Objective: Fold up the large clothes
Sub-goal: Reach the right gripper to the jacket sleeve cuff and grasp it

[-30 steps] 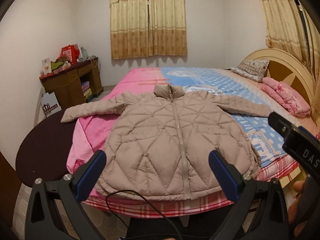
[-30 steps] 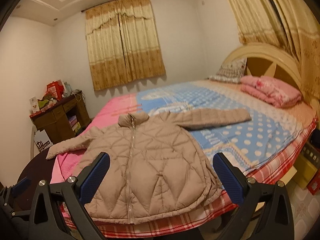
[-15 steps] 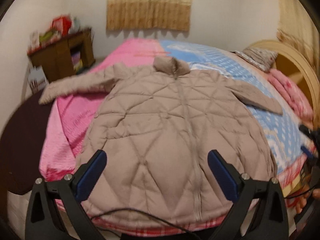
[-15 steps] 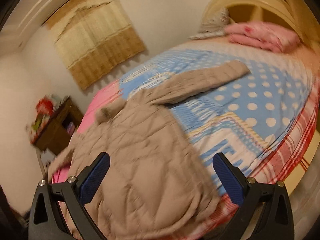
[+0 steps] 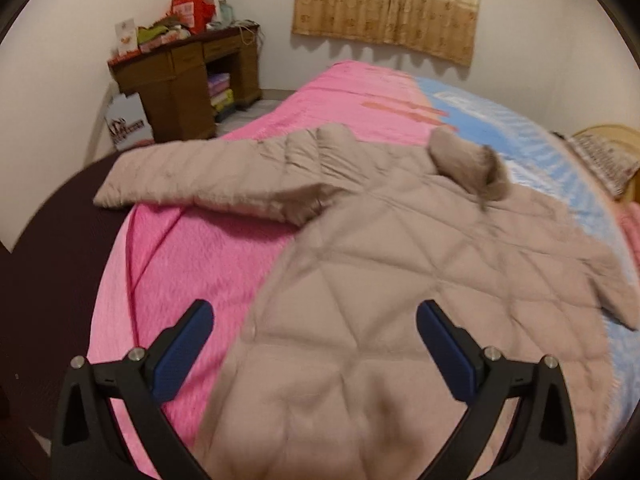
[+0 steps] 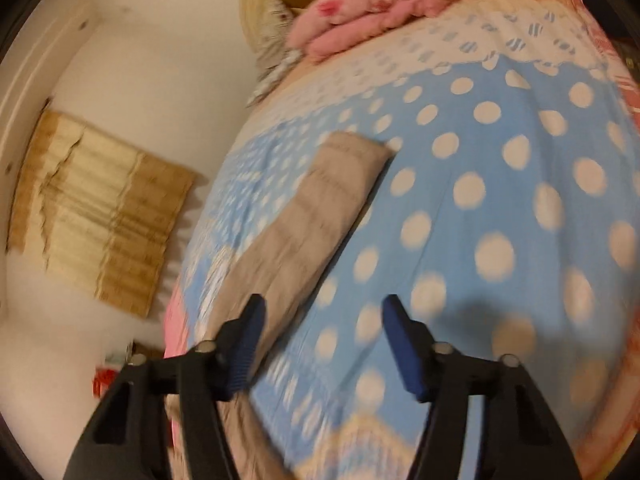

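A beige quilted puffer jacket lies spread flat on the bed, front up. Its left sleeve reaches out over the pink cover toward the bed's edge. My left gripper is open and empty, hovering over the jacket's lower left body. In the right wrist view the other sleeve lies on the blue polka-dot sheet. My right gripper is open and empty, just above the sheet, with its left fingertip over the sleeve's edge. Both views are motion-blurred.
A wooden desk piled with items stands against the far wall left of the bed. A dark round table sits at the bed's left side. Pink folded bedding and a pillow lie by the headboard. Curtains hang on the wall.
Both grippers moved forward from the foot of the bed over it. The left swung toward the jacket's left side, the right tilted and closed in on the right sleeve, its fingers narrower now.
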### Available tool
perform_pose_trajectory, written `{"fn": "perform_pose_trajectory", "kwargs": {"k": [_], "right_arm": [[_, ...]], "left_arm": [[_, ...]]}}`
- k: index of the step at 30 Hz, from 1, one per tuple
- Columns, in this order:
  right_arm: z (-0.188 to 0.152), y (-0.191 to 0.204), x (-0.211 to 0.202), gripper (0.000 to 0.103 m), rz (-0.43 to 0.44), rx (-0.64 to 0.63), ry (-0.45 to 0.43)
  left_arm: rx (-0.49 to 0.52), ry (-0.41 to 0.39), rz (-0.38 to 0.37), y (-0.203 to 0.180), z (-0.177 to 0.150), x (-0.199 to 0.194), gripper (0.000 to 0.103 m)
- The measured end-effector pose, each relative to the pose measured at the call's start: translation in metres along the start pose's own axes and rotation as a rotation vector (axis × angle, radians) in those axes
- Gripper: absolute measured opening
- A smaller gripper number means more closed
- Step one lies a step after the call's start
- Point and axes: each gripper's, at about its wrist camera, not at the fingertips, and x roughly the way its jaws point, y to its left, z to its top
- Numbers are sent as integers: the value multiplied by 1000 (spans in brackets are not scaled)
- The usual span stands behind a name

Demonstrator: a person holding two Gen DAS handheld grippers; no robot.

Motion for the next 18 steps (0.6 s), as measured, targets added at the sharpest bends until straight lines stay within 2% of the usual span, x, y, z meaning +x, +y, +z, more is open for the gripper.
{"fn": "perform_pose_trajectory", "kwargs": {"k": [5,8,11,13,15,16,17,18], "right_arm": [[40,-9,63,57,-43,95,-23],[49,-6,96,58,-81,83,-10],[64,2,109,57,-96,88,-59],[73,3,119,57,-99,96,-67],[80,4,130,45,-121,75,-67],[81,5,135,26,-158,48,-55],[78,5,135,15,-174,23,-46],[78,4,135,14,-174,11,-45]], "left_arm": [[0,-21,35,-13,20,43,103],[-12,-19,64,-16,24,70,103],[-18,-2,94,-14,21,91,103],[-50,27,69,-9,16,105,103],[-81,57,44,-5,11,114,103],[-100,66,33,-1,9,118,103],[-113,67,24,0,8,119,103],[-126,63,12,2,7,119,103]]}}
